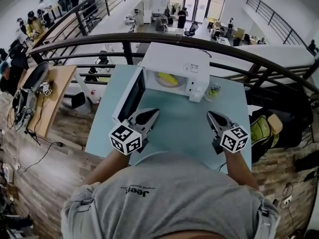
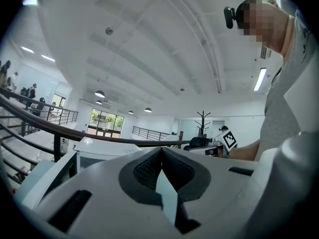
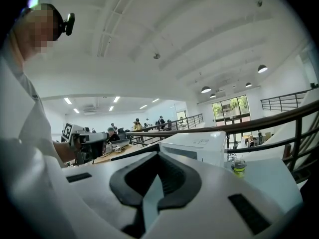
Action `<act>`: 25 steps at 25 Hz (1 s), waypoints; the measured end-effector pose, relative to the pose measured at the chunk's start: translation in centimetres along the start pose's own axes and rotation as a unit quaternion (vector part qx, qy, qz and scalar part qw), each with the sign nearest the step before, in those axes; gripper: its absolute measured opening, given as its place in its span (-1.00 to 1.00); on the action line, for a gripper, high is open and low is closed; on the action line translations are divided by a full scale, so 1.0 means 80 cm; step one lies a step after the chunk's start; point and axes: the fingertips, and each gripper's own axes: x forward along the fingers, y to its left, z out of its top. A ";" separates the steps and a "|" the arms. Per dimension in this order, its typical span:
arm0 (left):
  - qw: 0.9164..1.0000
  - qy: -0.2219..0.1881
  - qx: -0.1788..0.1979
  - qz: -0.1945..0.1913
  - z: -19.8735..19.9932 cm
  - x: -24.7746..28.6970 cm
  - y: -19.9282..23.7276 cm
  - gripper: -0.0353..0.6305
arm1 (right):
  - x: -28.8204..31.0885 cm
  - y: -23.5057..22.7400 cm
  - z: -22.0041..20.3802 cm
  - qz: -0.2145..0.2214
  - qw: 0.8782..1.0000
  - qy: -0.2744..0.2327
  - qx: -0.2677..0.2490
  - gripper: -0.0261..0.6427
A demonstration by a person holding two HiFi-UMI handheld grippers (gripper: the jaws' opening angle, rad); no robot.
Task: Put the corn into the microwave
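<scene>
In the head view, the corn [image 1: 168, 78] is lying inside the open cavity of the microwave [image 1: 177, 59], so the placing itself is being judged as done. The microwave door [image 1: 132, 97] is standing swung out to the left over the table [image 1: 189, 131]. That is probably why the left gripper [image 1: 153, 112] is being held just beside the door's lower edge: from there it could be pushed shut. The right gripper [image 1: 211, 114] is being held clear of everything, over bare table and near a small bottle [image 1: 214, 90] that is standing beside the microwave.

In the left gripper view, the fingers [image 2: 144, 169] are being held pressed together with nothing between them. The microwave's top is showing just beyond them, and the other gripper is being seen off to the right.

In the right gripper view, the fingers [image 3: 174, 176] are likewise being held closed and empty, as nothing is being carried. The microwave and the bottle are standing ahead. How the corn is resting inside cannot quite be made out, since the cavity is not facing this view.
</scene>
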 end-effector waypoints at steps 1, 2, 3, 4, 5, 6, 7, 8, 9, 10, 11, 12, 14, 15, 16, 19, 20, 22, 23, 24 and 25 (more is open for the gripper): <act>1.000 0.000 0.002 0.000 0.001 0.002 -0.002 -0.84 | -0.002 -0.003 0.001 -0.001 1.000 -0.002 0.002 -0.87; 1.000 0.000 0.004 0.000 0.002 0.003 -0.003 -0.84 | -0.004 -0.005 0.002 -0.002 1.000 -0.003 0.005 -0.87; 1.000 0.001 0.007 -0.001 0.003 0.003 -0.004 -0.84 | -0.005 -0.007 0.001 -0.003 1.000 -0.004 0.008 -0.87; 1.000 0.001 0.008 0.000 0.003 0.003 -0.005 -0.84 | -0.005 -0.009 0.001 -0.003 1.000 -0.005 0.011 -0.87; 1.000 0.002 0.010 0.001 0.003 0.001 -0.004 -0.84 | -0.005 -0.009 0.001 -0.003 1.000 -0.006 0.015 -0.87; 1.000 0.003 0.010 0.004 0.002 -0.001 -0.003 -0.84 | -0.005 -0.009 0.000 -0.002 1.000 -0.007 0.018 -0.87; 1.000 0.003 0.009 0.006 0.001 -0.003 -0.002 -0.84 | -0.005 -0.010 -0.001 -0.001 1.000 -0.008 0.021 -0.87; 1.000 0.004 0.009 0.009 0.000 -0.006 0.000 -0.84 | -0.004 -0.010 -0.003 -0.001 1.000 -0.009 0.025 -0.87; 1.000 0.004 0.009 0.011 -0.001 -0.008 0.001 -0.84 | -0.004 -0.010 -0.004 0.000 1.000 -0.010 0.028 -0.87; 1.000 0.003 0.009 0.012 -0.001 -0.010 0.002 -0.84 | -0.003 -0.010 -0.005 0.001 0.999 -0.010 0.031 -0.87; 1.000 0.003 0.009 0.014 0.000 -0.011 0.003 -0.84 | -0.002 -0.010 -0.006 0.001 0.999 -0.010 0.033 -0.87; 1.000 0.002 0.009 0.016 0.001 -0.013 0.004 -0.84 | -0.001 -0.010 -0.006 0.002 0.999 -0.010 0.034 -0.87; 1.000 0.002 0.009 0.021 0.001 -0.018 0.006 -0.84 | 0.000 -0.009 -0.006 0.002 0.999 -0.010 0.031 -0.87; 1.000 0.002 0.009 0.023 0.001 -0.021 0.007 -0.84 | 0.000 -0.008 -0.005 0.002 1.000 -0.009 0.027 -0.87; 1.000 0.002 0.008 0.025 0.001 -0.023 0.008 -0.84 | 0.001 -0.006 -0.004 0.001 1.000 -0.008 0.023 -0.87; 1.000 0.001 0.006 0.028 0.000 -0.027 0.008 -0.84 | 0.001 -0.003 -0.004 0.000 1.000 -0.004 0.014 -0.87; 1.000 0.000 0.006 0.028 0.000 -0.027 0.007 -0.84 | 0.000 -0.003 -0.004 0.000 1.000 -0.004 0.013 -0.87; 1.000 -0.001 0.006 0.028 0.000 -0.028 0.006 -0.84 | -0.001 -0.003 -0.006 -0.001 1.000 -0.003 0.013 -0.87; 1.000 -0.001 0.006 0.028 0.000 -0.028 0.006 -0.84 | -0.001 -0.003 -0.006 -0.001 1.000 -0.003 0.014 -0.87; 1.000 -0.001 0.006 0.027 0.000 -0.028 0.006 -0.84 | -0.001 -0.003 -0.007 -0.001 1.000 -0.003 0.014 -0.87; 1.000 -0.001 0.006 0.027 -0.001 -0.027 0.006 -0.84 | -0.001 -0.003 -0.007 -0.001 1.000 -0.003 0.013 -0.87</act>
